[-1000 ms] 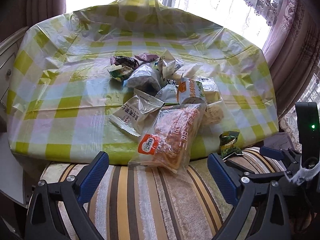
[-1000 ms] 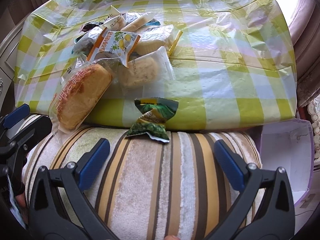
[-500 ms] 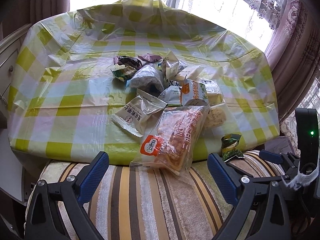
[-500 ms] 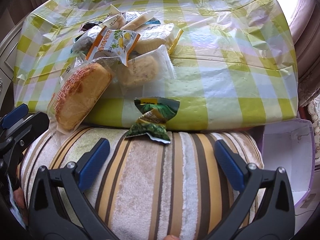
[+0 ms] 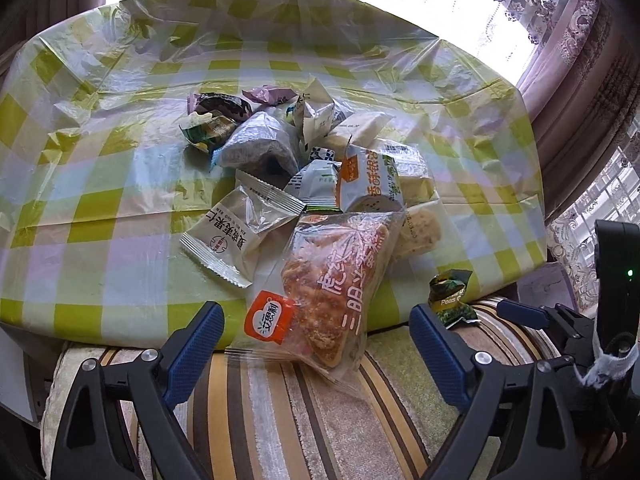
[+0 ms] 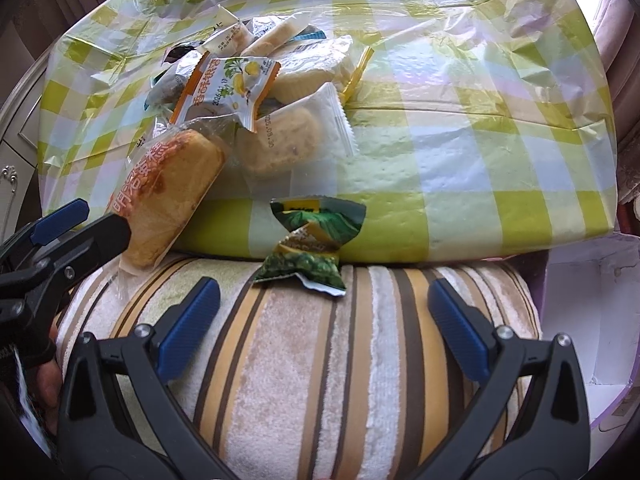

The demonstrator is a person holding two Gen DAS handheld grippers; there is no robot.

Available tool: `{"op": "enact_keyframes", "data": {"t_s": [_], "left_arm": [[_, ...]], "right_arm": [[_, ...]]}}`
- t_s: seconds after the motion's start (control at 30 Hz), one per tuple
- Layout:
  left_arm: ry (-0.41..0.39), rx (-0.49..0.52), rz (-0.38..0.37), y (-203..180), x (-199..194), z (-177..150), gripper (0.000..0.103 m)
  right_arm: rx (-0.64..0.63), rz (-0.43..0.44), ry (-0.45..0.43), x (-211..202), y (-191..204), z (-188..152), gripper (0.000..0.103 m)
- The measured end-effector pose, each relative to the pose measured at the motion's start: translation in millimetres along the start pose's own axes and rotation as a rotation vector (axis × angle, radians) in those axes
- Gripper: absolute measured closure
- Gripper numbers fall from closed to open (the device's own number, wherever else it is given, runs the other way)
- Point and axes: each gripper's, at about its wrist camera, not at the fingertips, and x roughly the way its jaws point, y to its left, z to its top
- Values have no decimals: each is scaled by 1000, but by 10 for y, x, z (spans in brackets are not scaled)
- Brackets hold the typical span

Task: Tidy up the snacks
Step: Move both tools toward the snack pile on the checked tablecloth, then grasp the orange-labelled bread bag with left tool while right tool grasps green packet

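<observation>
Since a second ago, the left gripper (image 5: 316, 344) has edged forward toward the table, so the snack pile looks larger and closer in its view, and the clear bag of cake now reaches down between its blue pads. Its jaws are closing but not pressing on anything; the bag's lower end lies in the gap without touching either pad. The right gripper (image 6: 324, 320) has barely shifted and stands wide apart with nothing between its pads.

Nearest to both grippers is a striped cushion (image 6: 320, 360) in cream, brown and yellow bands. The cake bag (image 5: 324, 296), with an orange label, hangs off the table edge onto this cushion, just ahead of the left gripper. A small green pea packet (image 6: 308, 252) leans at the table edge, its lower end resting on the cushion, just ahead of the right gripper and slightly left of its centre line. To the right of the cushion is a white open box (image 6: 592, 320).

Beyond lies the table under a crinkled green and white checked plastic cloth (image 5: 100, 220). A white wrapped pastry (image 5: 240, 236) sits beside the cake bag, an orange-and-white packet (image 5: 368, 184) just behind it, and further back more small wrapped snacks (image 5: 260, 144) are heaped together. Curtains (image 5: 580, 80) and a bright window stand farthest off.
</observation>
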Motion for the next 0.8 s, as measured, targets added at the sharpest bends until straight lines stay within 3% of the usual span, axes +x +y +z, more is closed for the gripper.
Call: {"op": "enact_keyframes", "data": {"t_s": [0.07, 0.17, 0.33, 0.5, 0.67, 0.8], "left_arm": [[25, -1, -16, 8, 67, 26, 20], [36, -1, -27, 16, 122, 66, 22], [72, 12, -36, 15, 238, 112, 30], [95, 33, -30, -16, 284, 89, 48], [75, 92, 10, -160, 213, 46, 58], [65, 106, 25, -219, 134, 20, 59]], "right_arm": [[-3, 18, 4, 23, -7, 41, 3], [15, 35, 8, 66, -45, 119, 14], [43, 55, 24, 160, -81, 232, 20], [40, 33, 24, 260, -86, 392, 52], [26, 40, 17, 304, -96, 407, 63], [39, 44, -4, 257, -131, 388, 64]]}}
